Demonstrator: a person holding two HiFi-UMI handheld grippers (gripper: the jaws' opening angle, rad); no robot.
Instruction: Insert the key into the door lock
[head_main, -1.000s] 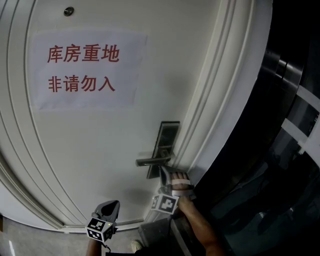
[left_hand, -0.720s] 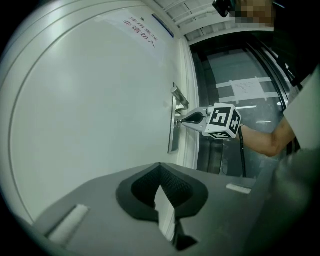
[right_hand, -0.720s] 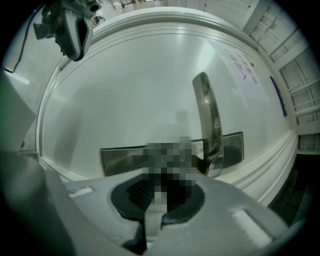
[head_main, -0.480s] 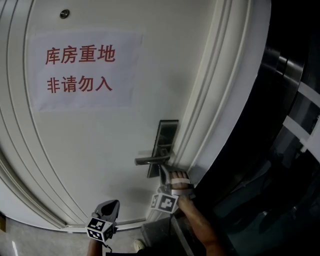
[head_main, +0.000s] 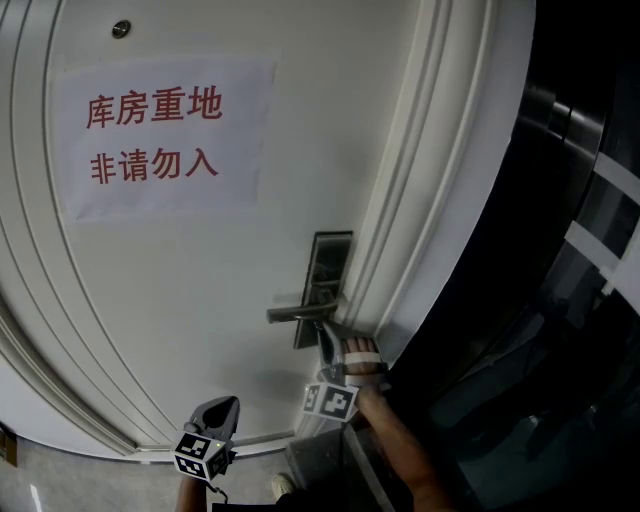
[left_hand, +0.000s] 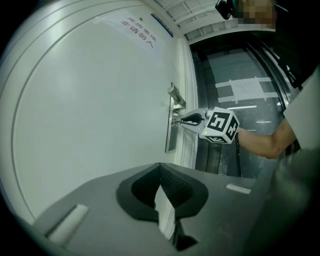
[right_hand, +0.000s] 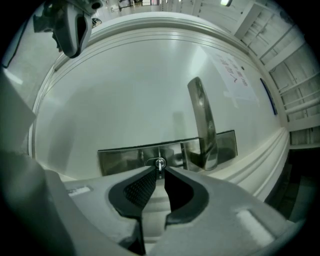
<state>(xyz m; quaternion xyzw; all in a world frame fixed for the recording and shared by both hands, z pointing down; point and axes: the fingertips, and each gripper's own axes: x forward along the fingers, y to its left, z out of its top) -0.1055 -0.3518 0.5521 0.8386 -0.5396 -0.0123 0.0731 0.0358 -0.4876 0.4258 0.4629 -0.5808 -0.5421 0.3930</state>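
Key (right_hand: 159, 163): seated in the round keyhole of the lock plate (right_hand: 125, 159), just below frame centre in the right gripper view. Only its small head shows, standing out of the plate.

Right gripper (right_hand: 159, 172): tips either side of the key head, a thin gap showing on both sides, pads not pressing it. Jaws have just been opening; grip released, key between them. In the head view this gripper (head_main: 326, 342) sits lower centre, nose at the plate's lower end under the lever handle (head_main: 300, 312). Its marker cube (head_main: 330, 400) and a bare forearm (head_main: 400, 455) trail toward the bottom edge.

Lock plate: dark metal. It runs across mid-frame in the right gripper view and stands upright at the door's right edge in the head view (head_main: 330, 262). The handle rises toward the top in the right gripper view (right_hand: 202, 125).

Left gripper (left_hand: 160, 167): jaw tips meet, clenched on themselves. It is well apart from the lock, bottom centre-left of the head view (head_main: 228, 405), in front of the lower door. Its own view shows the right gripper (left_hand: 181, 120) at the plate, centre right.

Door (head_main: 200, 300): white, filling most of the head view. Paper sign (head_main: 165, 135) with red characters, upper left. White frame moulding (head_main: 420, 200) right of the plate; dark glass (head_main: 560, 250) beyond it.
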